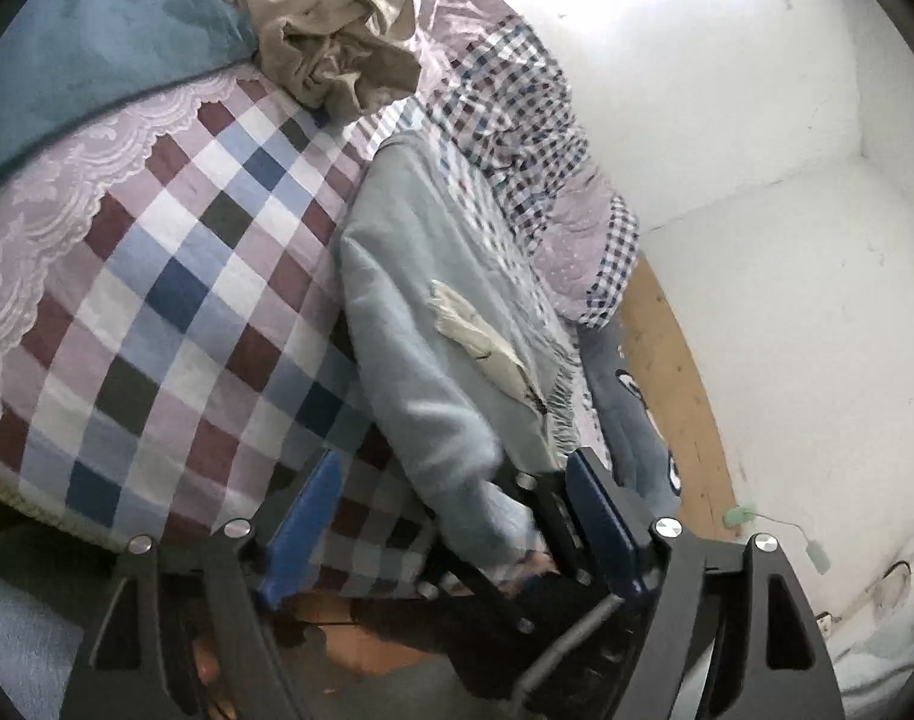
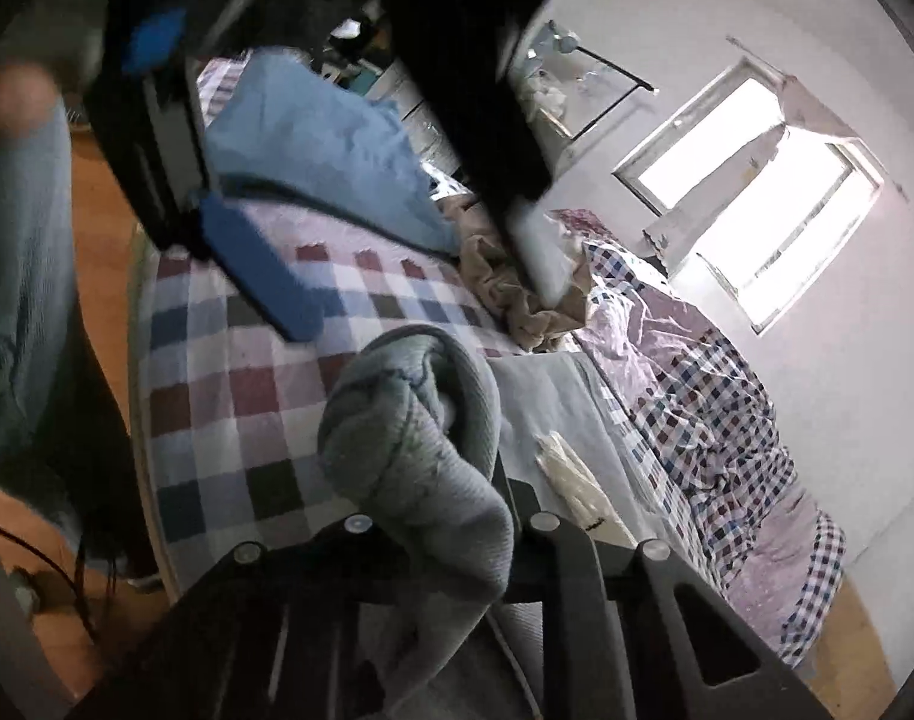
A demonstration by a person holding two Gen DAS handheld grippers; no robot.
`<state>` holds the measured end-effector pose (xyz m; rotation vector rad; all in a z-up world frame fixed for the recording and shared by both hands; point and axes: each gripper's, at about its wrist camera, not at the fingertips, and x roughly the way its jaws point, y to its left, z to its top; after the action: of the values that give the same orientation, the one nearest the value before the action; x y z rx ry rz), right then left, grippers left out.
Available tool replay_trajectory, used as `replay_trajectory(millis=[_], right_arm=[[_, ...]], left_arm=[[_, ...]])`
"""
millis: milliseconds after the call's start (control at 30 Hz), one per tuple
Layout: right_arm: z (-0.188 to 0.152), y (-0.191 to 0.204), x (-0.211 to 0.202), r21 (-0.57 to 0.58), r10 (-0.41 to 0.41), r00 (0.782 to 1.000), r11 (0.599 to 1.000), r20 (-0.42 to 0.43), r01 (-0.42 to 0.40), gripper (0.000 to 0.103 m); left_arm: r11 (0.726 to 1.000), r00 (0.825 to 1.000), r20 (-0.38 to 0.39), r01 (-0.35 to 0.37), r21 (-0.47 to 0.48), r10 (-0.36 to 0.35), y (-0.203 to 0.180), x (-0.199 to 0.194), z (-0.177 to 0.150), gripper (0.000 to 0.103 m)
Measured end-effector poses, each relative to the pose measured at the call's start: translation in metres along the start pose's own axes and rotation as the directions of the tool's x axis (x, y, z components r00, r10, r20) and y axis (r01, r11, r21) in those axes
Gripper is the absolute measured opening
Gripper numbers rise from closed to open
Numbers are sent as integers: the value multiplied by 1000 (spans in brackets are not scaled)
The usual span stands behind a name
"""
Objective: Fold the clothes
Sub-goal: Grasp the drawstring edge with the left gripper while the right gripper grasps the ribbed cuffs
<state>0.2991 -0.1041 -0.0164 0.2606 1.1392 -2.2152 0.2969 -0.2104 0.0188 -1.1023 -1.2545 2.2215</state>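
The pale blue-grey sweater [image 1: 421, 276] lies spread along the far side of the bed, a cream patch on its front, and one sleeve [image 2: 415, 420] is lifted off it in a bunched loop. That sleeve runs down into the right gripper [image 2: 505, 516], whose fingers appear clamped on the cuff, though the cloth hides the tips. The left gripper [image 1: 451, 516] hangs beside it with its blue fingers [image 1: 304, 516] spread wide and nothing between them.

I'd worry about that bunching: a sleeve laid down twisted like this will give a lumpy fold. A pull could also drag the body askew, since nothing pins it.

Beneath is a checked bedspread [image 1: 175, 276]. A crumpled beige garment [image 1: 331, 30] sits further up beside a blue pillow [image 1: 97, 36], with a checked quilt [image 2: 715, 396] heaped by the wall.
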Motion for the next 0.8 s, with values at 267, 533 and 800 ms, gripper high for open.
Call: replay_trajectory(millis=[267,533,800], right_arm=[[8,-13,-27,78,-15,1000,997,20,13,17],[10,-18,-31,95,-4,1000,995,15,2,18],[-8,-36,-24,226,162,982,964,-98,-137,53]], left_arm=[[995,994,-54,93,-25,-94,0,63,51,80],[997,990,-132,56,46,-49,4,115,92,41],[996,992,-128,-13,88,24,12,134,97,24]])
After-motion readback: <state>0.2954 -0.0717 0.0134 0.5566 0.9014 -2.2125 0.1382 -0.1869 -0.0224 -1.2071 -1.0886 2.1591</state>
